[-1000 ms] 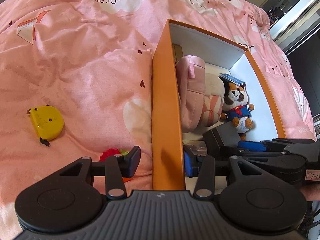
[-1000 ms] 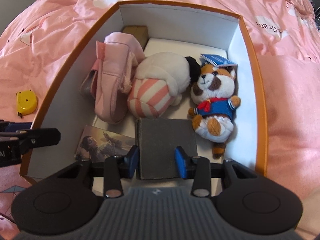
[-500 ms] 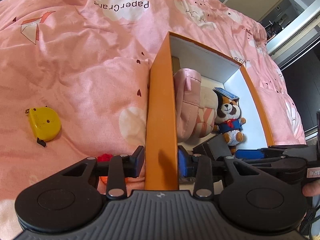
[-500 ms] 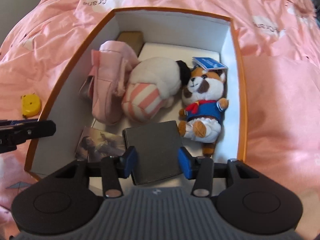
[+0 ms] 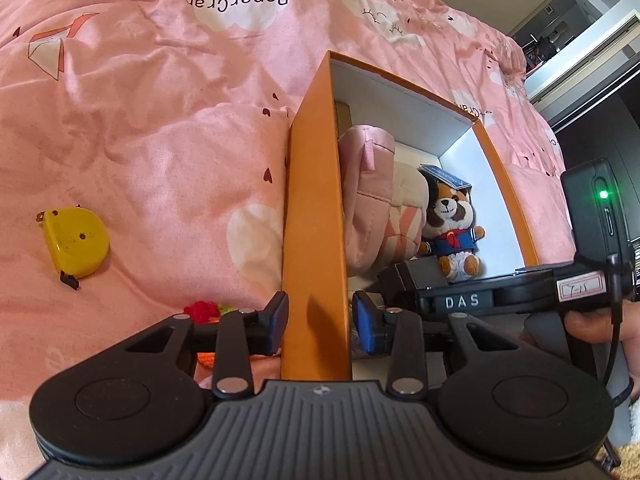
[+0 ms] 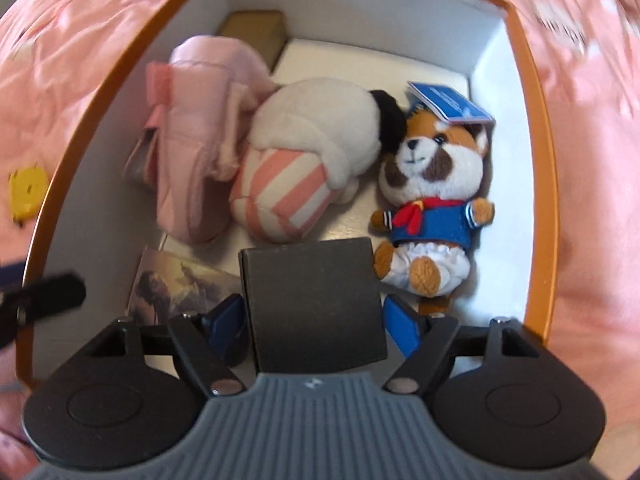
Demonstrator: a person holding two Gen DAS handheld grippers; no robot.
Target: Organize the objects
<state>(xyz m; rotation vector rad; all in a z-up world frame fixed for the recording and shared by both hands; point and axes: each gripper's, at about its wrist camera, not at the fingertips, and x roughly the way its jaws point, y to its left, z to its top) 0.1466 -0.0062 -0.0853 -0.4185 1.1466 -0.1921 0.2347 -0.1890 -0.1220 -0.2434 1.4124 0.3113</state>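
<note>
An orange box [image 5: 314, 216] with white inside lies on the pink bedding. My left gripper [image 5: 320, 320] straddles its near left wall, one finger outside, one inside, with small gaps at the wall. My right gripper [image 6: 316, 320] is open around a dark grey box [image 6: 312, 300] that lies on the box floor; its fingers stand slightly off the sides. Inside are a pink pouch [image 6: 196, 140], a striped plush [image 6: 296, 160], a raccoon plush [image 6: 432, 200] and a picture card [image 6: 180, 288]. The right gripper also shows in the left wrist view [image 5: 500, 300].
A yellow tape measure [image 5: 74, 240] lies on the bedding left of the box, and it shows in the right wrist view [image 6: 26, 192]. A red and green crocheted item [image 5: 204, 310] lies near my left finger. A brown block [image 6: 256, 32] sits in the box's far corner.
My left gripper narrowed around the box wall. My right gripper opened wider and moved forward over the dark grey box, which now lies between its fingers.
</note>
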